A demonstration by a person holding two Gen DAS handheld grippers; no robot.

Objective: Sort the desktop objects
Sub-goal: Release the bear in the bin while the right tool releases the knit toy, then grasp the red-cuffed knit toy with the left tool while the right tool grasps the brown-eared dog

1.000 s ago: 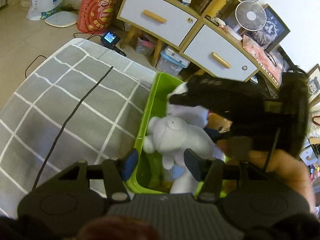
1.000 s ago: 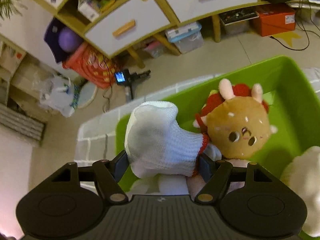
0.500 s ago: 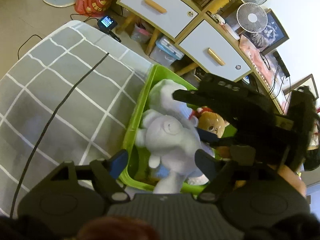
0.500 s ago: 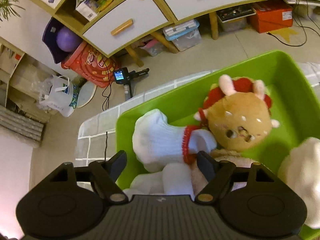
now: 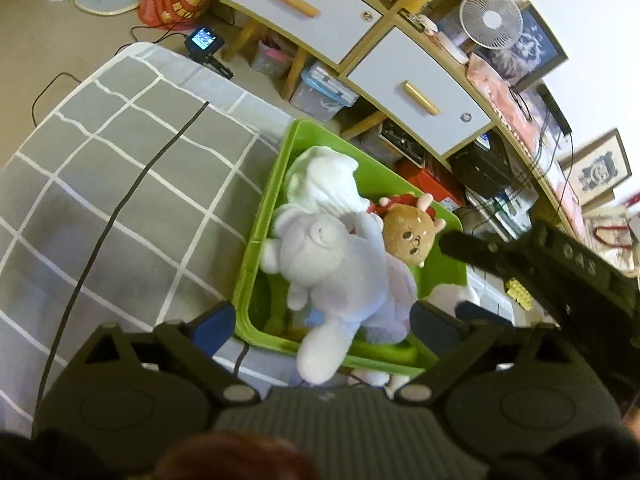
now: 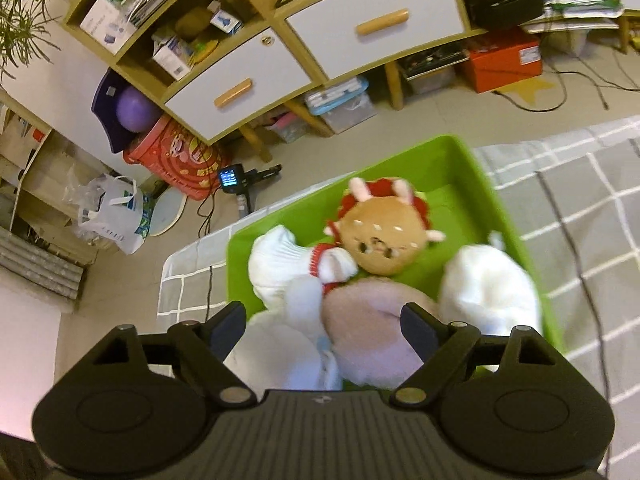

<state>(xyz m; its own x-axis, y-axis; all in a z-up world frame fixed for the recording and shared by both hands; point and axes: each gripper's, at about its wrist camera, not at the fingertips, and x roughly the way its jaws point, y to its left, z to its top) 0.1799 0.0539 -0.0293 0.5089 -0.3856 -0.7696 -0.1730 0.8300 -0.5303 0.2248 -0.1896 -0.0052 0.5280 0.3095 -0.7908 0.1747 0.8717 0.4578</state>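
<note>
A green bin [image 5: 262,232] [image 6: 460,152] stands on the grey checked cloth and holds soft toys. A white glove with a red cuff [image 6: 280,264] [image 5: 324,184] lies at its far left corner. Beside it lie a brown plush with a red hood [image 6: 380,236] [image 5: 408,232] and a large pale plush [image 5: 336,264] [image 6: 372,332]. My left gripper [image 5: 322,324] is open and empty above the bin's near edge. My right gripper [image 6: 322,324] is open and empty above the bin; its body shows in the left wrist view [image 5: 560,272].
The grey checked cloth [image 5: 100,184] carries a black cable [image 5: 120,208]. Behind stands a wooden cabinet with white drawers [image 6: 360,32], storage boxes under it, a small camera on the floor [image 6: 232,178], a red tub [image 6: 180,156] and a fan [image 5: 490,20].
My right gripper opened and let go of the white glove, which now lies in the bin. Both grippers have pulled back and up from the bin.
</note>
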